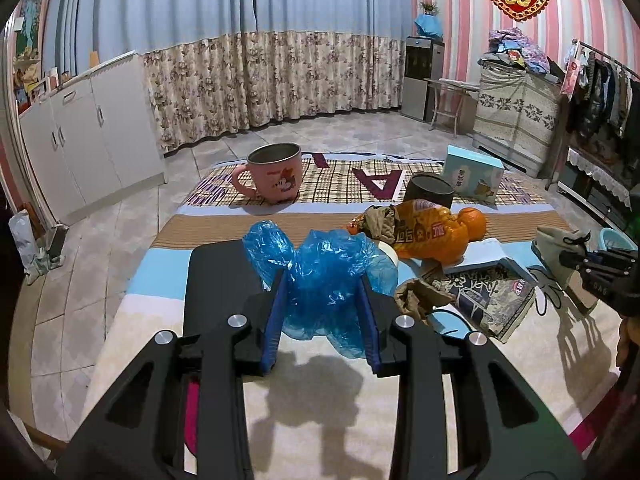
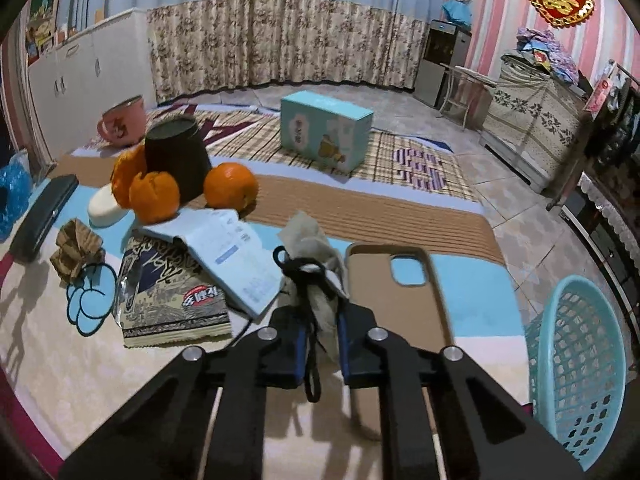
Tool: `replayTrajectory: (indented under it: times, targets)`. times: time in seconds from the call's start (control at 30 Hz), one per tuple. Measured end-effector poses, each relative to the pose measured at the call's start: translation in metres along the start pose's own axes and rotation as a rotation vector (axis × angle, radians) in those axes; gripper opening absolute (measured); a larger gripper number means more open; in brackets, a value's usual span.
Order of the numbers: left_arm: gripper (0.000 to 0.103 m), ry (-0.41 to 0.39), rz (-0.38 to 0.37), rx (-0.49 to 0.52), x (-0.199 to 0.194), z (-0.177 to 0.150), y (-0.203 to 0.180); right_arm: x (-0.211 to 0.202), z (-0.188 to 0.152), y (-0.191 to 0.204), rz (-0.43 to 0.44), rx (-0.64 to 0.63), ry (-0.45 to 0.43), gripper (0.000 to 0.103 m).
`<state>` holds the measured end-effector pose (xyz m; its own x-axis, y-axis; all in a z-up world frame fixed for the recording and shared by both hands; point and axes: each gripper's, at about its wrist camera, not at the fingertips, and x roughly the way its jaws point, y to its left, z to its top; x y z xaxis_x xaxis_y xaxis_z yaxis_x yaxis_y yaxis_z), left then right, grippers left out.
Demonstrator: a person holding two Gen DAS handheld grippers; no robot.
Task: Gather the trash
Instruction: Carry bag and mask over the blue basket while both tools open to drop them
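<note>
- L hand-held gripper (image 1: 322, 312): jaws clamped on crumpled blue plastic bag (image 1: 320, 276), lifted off the bed cover (image 1: 320, 392) w/ shadow below; prob. held clear for carrying to bin.
- R hand-held gripper (image 2: 322, 336): jaws nearly together, pinching a grey cloth scrap w/ black cord (image 2: 312, 280); the cord loop dangles between the fingers.
- Teal basket (image 2: 576, 368): at bed's R edge, near R gripper; likely the trash target.
- Phone case (image 2: 400, 280): flat, just beside the scrap; not trash, left alone.
- Brown crumpled paper (image 2: 76, 248): loose by snack packet (image 2: 172, 304); prob. next pickup.
- Oranges (image 2: 230, 186) & dark cup (image 2: 176, 156): mid-bed.
- Pink mug (image 1: 274, 174), blue box (image 2: 326, 136): far end.
</note>
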<state>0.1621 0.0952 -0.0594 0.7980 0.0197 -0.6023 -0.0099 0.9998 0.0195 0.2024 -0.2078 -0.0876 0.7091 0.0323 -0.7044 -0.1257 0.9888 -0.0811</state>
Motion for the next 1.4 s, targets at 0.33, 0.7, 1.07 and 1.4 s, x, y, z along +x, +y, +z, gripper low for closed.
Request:
replayTrajectory:
  times: [0.33,0.7,1.07,1.4]
  targets:
    - [0.031,-0.005,-0.003,-0.007,-0.011,0.004,-0.005,-0.025,0.007,-0.022,-0.003,0.023,-0.062,0.010]
    - [0.030,-0.014,-0.015,0.000,-0.030,0.010,-0.022,-0.052,0.003,-0.044,-0.006,0.047,-0.103,0.010]
    - [0.030,-0.034,-0.090,0.061,-0.040,0.027,-0.073,-0.080,-0.008,-0.082,-0.032,0.098,-0.132,0.010]
    - [0.030,-0.023,-0.217,0.130,-0.029,0.036,-0.157,-0.100,-0.026,-0.150,-0.091,0.187,-0.142,0.010]
